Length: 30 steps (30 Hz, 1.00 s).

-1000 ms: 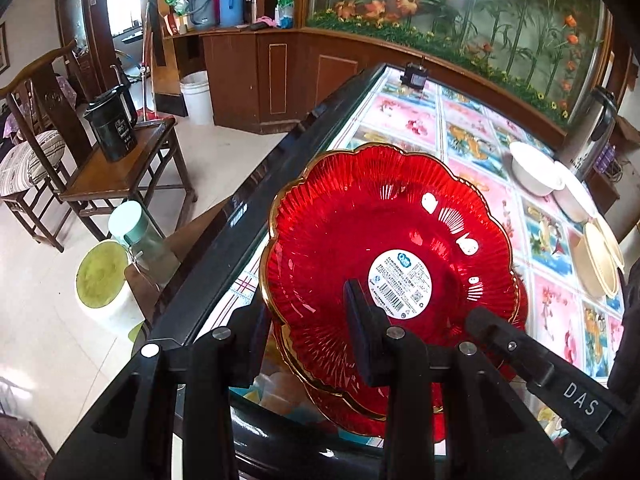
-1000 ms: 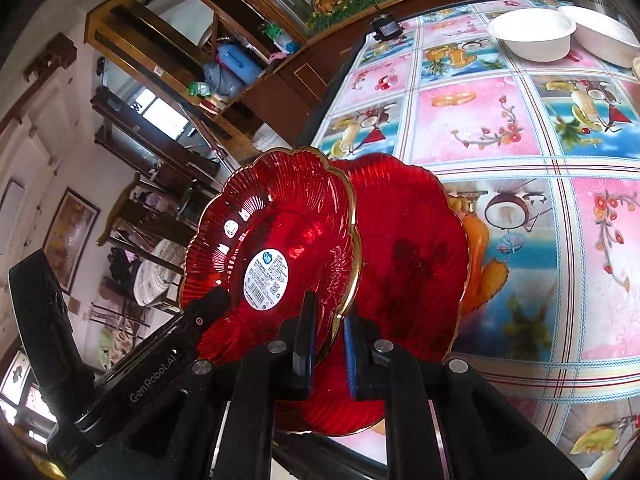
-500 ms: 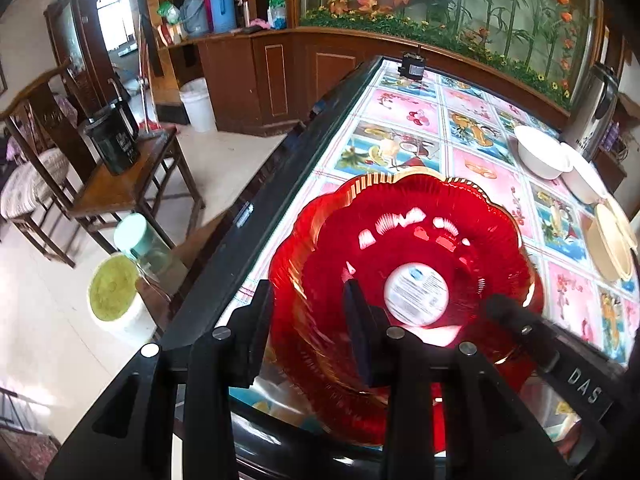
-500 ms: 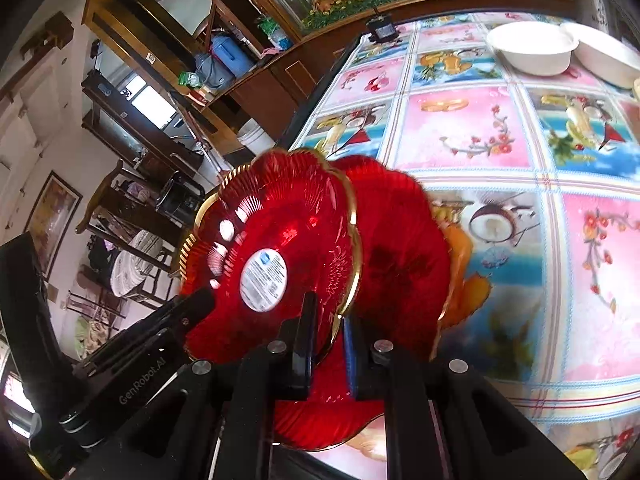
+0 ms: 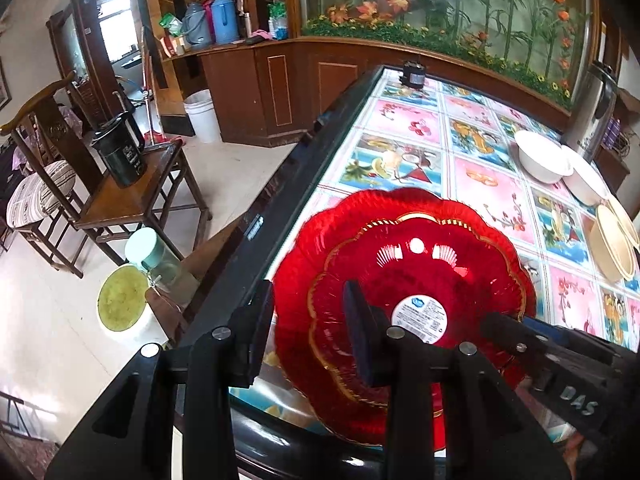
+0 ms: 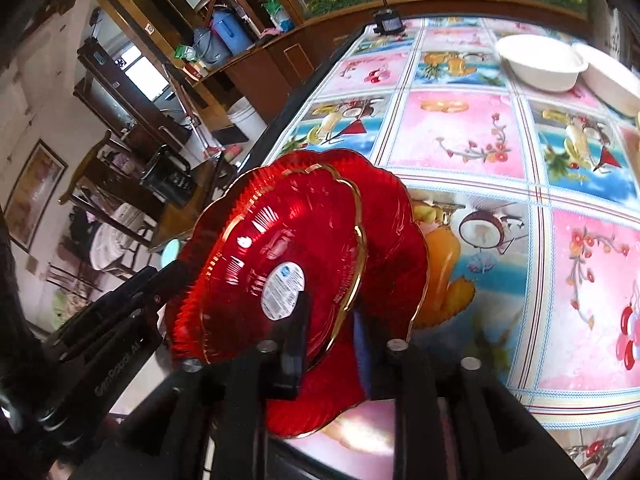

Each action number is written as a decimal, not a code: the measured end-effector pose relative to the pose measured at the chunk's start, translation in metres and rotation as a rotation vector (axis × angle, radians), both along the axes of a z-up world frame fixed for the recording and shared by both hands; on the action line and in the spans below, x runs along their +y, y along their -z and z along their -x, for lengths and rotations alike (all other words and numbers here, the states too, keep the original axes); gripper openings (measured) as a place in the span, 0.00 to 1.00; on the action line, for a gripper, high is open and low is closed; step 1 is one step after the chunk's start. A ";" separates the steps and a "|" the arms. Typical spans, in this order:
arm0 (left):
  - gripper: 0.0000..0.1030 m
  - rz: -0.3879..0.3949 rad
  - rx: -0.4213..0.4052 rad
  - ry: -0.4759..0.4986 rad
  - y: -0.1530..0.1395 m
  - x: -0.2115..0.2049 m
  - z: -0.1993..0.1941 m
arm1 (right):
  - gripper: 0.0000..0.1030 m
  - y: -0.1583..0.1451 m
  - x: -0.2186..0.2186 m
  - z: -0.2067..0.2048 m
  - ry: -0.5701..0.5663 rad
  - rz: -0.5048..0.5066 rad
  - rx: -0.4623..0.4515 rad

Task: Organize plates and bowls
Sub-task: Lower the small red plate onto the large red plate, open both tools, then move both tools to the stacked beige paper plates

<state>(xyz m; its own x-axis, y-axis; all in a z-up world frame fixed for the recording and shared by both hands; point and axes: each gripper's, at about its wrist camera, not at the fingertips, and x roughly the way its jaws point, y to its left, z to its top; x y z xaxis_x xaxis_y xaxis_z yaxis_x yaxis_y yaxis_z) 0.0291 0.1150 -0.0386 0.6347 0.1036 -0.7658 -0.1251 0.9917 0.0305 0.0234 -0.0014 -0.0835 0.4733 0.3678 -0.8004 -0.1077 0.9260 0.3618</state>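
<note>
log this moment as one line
phase: stacking | right hand-held gripper: jaws just opening, top red plate rim between | bottom red plate: on table | left hand-held gripper: open

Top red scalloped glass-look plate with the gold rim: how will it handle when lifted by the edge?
The red scalloped plate is probably rigid. Its glossy ribbed surface looks slippery for fingers. Nested on a second red plate, it may slide if pushed.

Off to the side there's a black kettle (image 5: 120,156) sitting on a wooden side table (image 5: 132,200), white bucket (image 5: 202,114) on the floor, blue thermos jugs (image 5: 224,18) on the cabinet.
</note>
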 end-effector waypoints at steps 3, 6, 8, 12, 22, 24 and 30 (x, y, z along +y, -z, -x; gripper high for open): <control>0.33 0.008 -0.006 -0.014 -0.002 0.005 0.001 | 0.39 -0.008 -0.005 0.000 -0.022 0.008 0.013; 0.33 0.015 -0.003 -0.015 -0.003 0.005 0.000 | 0.48 -0.020 -0.013 0.004 -0.042 -0.005 0.004; 0.33 0.020 0.000 -0.015 -0.003 0.006 0.000 | 0.49 -0.025 -0.015 0.006 -0.063 -0.019 0.009; 0.33 0.038 -0.001 -0.012 -0.005 0.006 0.002 | 0.49 -0.035 -0.028 0.011 -0.078 -0.061 -0.003; 0.46 0.078 -0.082 0.081 -0.036 -0.033 0.016 | 0.52 -0.060 -0.110 0.025 0.120 -0.106 -0.149; 0.57 0.058 -0.104 0.122 -0.042 -0.054 0.019 | 0.53 -0.060 -0.126 0.029 0.150 -0.105 -0.164; 0.67 0.037 -0.097 0.301 -0.053 -0.126 0.027 | 0.56 -0.052 -0.167 0.049 0.197 -0.120 -0.195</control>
